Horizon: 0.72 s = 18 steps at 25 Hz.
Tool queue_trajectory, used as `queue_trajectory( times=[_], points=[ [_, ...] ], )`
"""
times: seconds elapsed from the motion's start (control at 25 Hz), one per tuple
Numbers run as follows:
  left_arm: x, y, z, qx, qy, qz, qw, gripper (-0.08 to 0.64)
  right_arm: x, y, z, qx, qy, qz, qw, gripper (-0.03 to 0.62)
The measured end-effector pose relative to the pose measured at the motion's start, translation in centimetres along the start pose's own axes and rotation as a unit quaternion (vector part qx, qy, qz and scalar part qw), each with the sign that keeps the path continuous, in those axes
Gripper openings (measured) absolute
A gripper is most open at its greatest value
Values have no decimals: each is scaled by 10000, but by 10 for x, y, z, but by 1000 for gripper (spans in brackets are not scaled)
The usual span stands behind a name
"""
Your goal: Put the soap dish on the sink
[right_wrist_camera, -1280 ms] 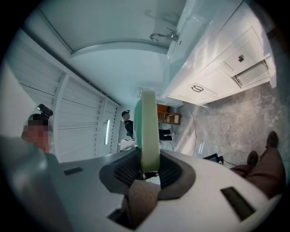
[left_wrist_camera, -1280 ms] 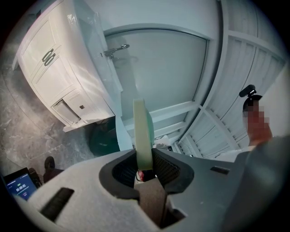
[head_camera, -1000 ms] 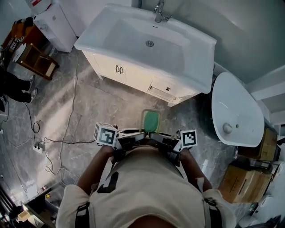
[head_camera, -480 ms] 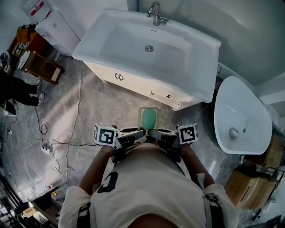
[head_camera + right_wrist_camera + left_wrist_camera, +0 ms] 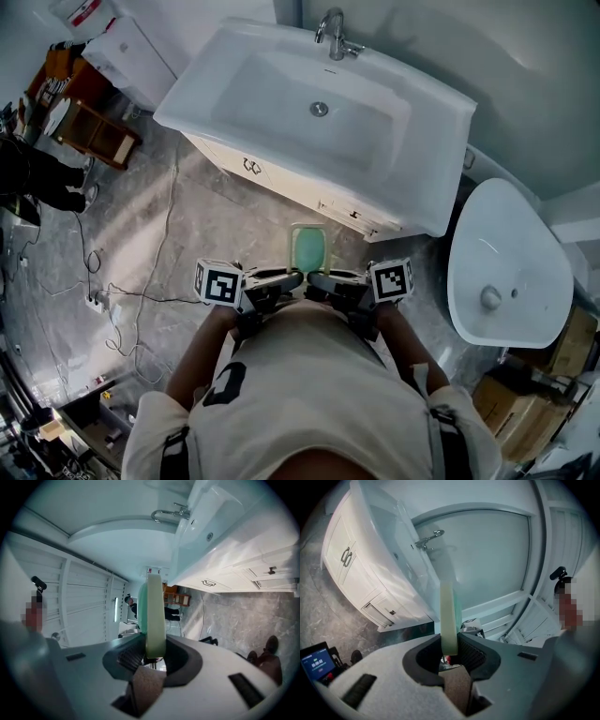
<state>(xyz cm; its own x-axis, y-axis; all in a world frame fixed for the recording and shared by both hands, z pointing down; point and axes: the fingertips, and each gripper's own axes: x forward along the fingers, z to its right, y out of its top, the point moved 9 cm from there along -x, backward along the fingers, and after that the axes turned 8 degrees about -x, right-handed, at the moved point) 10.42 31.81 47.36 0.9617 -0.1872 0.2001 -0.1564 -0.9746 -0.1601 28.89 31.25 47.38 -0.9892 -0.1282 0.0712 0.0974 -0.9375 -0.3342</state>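
A green soap dish with a cream rim hangs flat in front of the person, over the grey floor just short of the vanity. My left gripper is shut on its near left edge and my right gripper on its near right edge. In the left gripper view the dish stands edge-on between the pads of that gripper. The right gripper view shows the dish clamped likewise in that gripper. The white sink with a chrome faucet lies ahead on a white cabinet.
A white oval fixture stands to the right of the vanity, with cardboard boxes below it. At the left are a wooden stand, a white unit, a person's legs and cables on the floor.
The person has stepped towards the vanity with the dish held in both grippers. The sink now lies lower and nearer in the head view. Both grips are unchanged.
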Motion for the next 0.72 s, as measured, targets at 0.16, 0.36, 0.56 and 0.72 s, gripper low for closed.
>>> queue_trajectory(
  times=[0.16, 0.36, 0.56, 0.72],
  points=[
    [-8, 5, -2, -107, 14, 212, 9997, 97, 11, 9, 3, -26, 68, -172, 9998, 109],
    [-16, 20, -5, -124, -131, 326, 9993, 95, 24, 22, 3, -40, 12, -185, 9998, 109],
    [-27, 50, -15, 17, -176, 99, 9998, 95, 42, 41, 5, -95, -55, 29, 9999, 110],
    [-43, 82, -21, -31, -382, 3, 9993, 95, 67, 61, 10, -72, -164, 156, 9997, 110]
  ],
)
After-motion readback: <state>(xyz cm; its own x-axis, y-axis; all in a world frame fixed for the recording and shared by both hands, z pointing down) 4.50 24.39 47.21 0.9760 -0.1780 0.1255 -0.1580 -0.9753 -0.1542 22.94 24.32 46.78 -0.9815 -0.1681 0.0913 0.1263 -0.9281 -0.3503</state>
